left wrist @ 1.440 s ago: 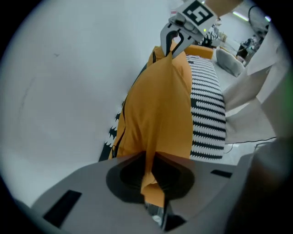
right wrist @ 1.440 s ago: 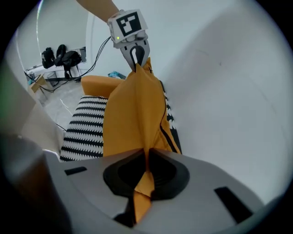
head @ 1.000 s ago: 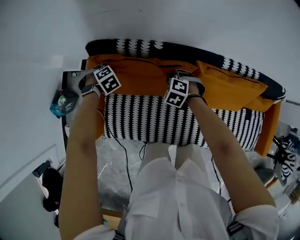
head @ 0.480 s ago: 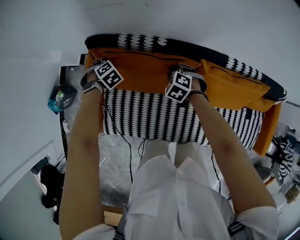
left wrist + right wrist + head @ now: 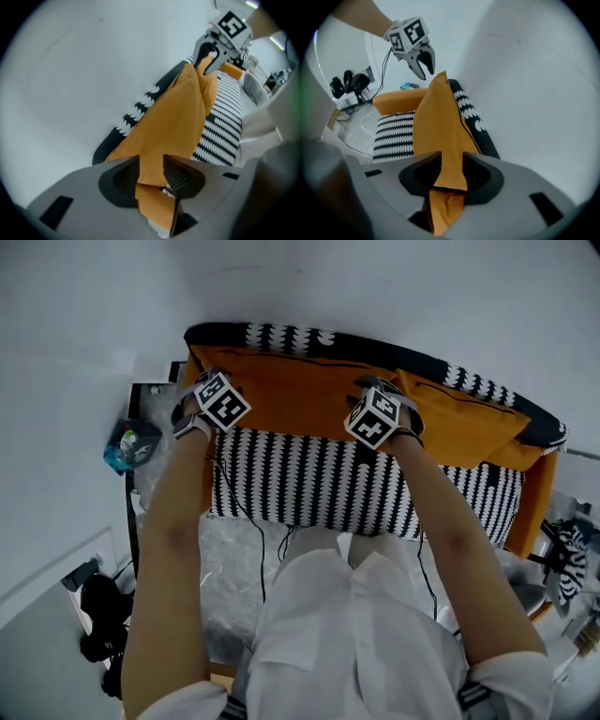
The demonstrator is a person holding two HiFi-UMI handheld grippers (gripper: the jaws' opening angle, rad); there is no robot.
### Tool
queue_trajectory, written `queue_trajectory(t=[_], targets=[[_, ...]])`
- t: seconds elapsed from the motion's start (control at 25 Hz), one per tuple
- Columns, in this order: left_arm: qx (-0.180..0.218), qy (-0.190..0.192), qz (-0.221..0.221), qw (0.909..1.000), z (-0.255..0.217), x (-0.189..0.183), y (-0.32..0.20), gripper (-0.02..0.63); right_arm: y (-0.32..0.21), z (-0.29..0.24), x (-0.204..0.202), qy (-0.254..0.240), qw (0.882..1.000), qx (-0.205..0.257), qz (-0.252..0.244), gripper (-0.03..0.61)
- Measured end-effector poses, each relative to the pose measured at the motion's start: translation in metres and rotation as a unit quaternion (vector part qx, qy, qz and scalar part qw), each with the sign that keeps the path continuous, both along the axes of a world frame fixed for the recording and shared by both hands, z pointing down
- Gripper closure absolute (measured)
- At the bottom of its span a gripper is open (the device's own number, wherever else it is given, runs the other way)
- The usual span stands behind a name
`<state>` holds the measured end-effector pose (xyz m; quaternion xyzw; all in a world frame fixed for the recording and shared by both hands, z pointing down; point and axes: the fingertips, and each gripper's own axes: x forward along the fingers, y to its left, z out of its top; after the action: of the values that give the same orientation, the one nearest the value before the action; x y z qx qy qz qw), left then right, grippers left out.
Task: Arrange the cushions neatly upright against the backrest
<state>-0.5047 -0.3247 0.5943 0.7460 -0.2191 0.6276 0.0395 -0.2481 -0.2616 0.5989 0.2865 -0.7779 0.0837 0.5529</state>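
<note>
Up along the top of the frame, the orange cushion [image 5: 291, 395] is standing against the backrest [image 5: 281, 337], its long axis running left to right. You're holding your left claw [image 5: 151, 176] over its left top edge and your right claw [image 5: 447, 173] over its right. Both have just been opening and are standing half wide, with fabric sitting between the jaws, seemingly unpinched. A second orange cushion [image 5: 469, 423] is leaning askew at right, nearer your right claw, so that's probably next.
</note>
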Motion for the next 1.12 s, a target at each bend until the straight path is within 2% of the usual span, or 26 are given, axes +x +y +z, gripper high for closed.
queue_trajectory(t=[0.08, 0.16, 0.28, 0.44, 0.56, 0.64, 0.76, 0.96, 1.04, 1.12], targets=[[0.003, 0.063, -0.052, 0.9967, -0.018, 0.011, 0.007, 0.465, 0.005, -0.016, 0.006, -0.037, 0.998, -0.002, 0.04, 0.433], [-0.002, 0.138, -0.113, 0.9839, -0.036, 0.024, 0.016, 0.481, 0.011, -0.034, 0.015, -0.089, 0.992, -0.002, 0.091, 0.442], [-0.024, 0.237, -0.173, 0.9556, -0.061, 0.042, 0.037, 0.483, 0.027, -0.066, 0.032, -0.176, 0.971, -0.007, 0.162, 0.459], [-0.032, 0.339, -0.191, 0.9205, -0.096, 0.071, 0.079, 0.498, 0.066, -0.1, 0.055, -0.266, 0.939, 0.005, 0.22, 0.469], [-0.009, 0.42, -0.2, 0.8854, -0.135, 0.102, 0.109, 0.522, 0.094, -0.125, 0.075, -0.316, 0.913, 0.035, 0.256, 0.506], [0.014, 0.449, -0.198, 0.871, -0.159, 0.123, 0.131, 0.537, 0.115, -0.14, 0.088, -0.345, 0.898, 0.051, 0.269, 0.523], [0.04, 0.471, -0.185, 0.8617, -0.189, 0.153, 0.167, 0.571, 0.146, -0.162, 0.108, -0.372, 0.884, 0.074, 0.273, 0.546], [0.056, 0.505, -0.188, 0.8407, -0.222, 0.192, 0.232, 0.596, 0.206, -0.196, 0.143, -0.408, 0.862, 0.103, 0.282, 0.564], [0.068, 0.522, -0.2, 0.8259, -0.235, 0.197, 0.255, 0.598, 0.233, -0.207, 0.156, -0.413, 0.858, 0.112, 0.284, 0.569], [0.079, 0.546, -0.216, 0.8058, -0.248, 0.203, 0.276, 0.598, 0.259, -0.215, 0.168, -0.418, 0.855, 0.118, 0.283, 0.569]])
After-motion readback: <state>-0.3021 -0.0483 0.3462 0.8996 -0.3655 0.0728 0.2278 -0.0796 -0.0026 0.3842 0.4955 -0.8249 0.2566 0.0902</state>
